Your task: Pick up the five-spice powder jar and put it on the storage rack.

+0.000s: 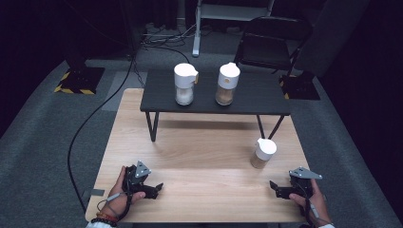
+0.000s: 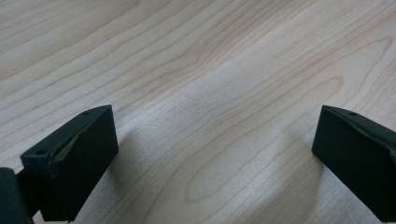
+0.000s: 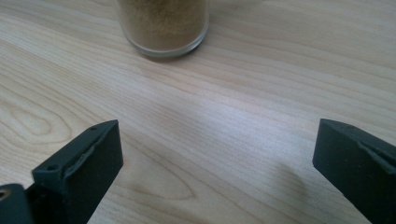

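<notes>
A small glass jar with a white lid holding brown powder stands on the wooden table at the right; its base rises just ahead of my right gripper. My right gripper rests near the front right edge, open and empty, its jaws wide apart. My left gripper lies at the front left, open too, with bare wood between its jaws. On a low black shelf at the back stand two taller white-lidded jars: one with white contents, one with brown contents.
The black shelf stands on thin legs over the far half of the table. Behind it are a black folding chair and cables on grey carpet. Bare wood lies between the two grippers.
</notes>
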A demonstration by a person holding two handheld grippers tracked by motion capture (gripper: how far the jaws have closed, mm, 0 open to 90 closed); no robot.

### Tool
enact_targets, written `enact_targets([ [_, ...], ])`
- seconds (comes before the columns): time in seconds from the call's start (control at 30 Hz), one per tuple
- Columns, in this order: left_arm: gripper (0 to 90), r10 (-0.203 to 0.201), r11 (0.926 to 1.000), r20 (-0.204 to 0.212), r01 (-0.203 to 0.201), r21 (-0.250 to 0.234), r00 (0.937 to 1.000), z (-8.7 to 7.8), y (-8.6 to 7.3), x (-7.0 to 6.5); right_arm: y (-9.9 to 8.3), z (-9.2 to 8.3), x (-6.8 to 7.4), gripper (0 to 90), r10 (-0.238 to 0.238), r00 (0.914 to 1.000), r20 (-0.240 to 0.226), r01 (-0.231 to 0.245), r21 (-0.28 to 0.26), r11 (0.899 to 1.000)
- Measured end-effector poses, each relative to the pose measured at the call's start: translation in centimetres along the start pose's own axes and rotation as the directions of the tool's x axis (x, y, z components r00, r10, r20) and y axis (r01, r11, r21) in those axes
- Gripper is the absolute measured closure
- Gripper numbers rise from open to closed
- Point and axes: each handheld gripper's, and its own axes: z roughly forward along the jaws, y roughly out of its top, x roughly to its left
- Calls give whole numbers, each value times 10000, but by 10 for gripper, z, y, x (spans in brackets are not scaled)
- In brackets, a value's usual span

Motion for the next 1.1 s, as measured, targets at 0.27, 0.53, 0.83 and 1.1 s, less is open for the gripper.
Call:
enact_targets([
  [0.27, 1, 1, 10000, 0, -1, -1, 10000, 0, 0, 0, 0, -6, 2, 14, 109, 9999, -62, -111, -460, 9989],
  [0.53, 1, 7, 10000, 1, -7, -4, 10000, 0, 0, 0, 0, -13, 6, 14, 113, 9999, -37, -116, -955, 9954],
  [0.83, 1, 1, 10000, -1, -1, 0, 10000, 0, 0, 0, 4, -17, 11, 12, -162, 9997, -201, 134, -1355, 9907],
  [1.1, 1, -1, 10000, 1, 1, -1, 10000, 0, 0, 0, 9, -16, 15, 12, -394, 9991, -147, 368, -1444, 9888],
])
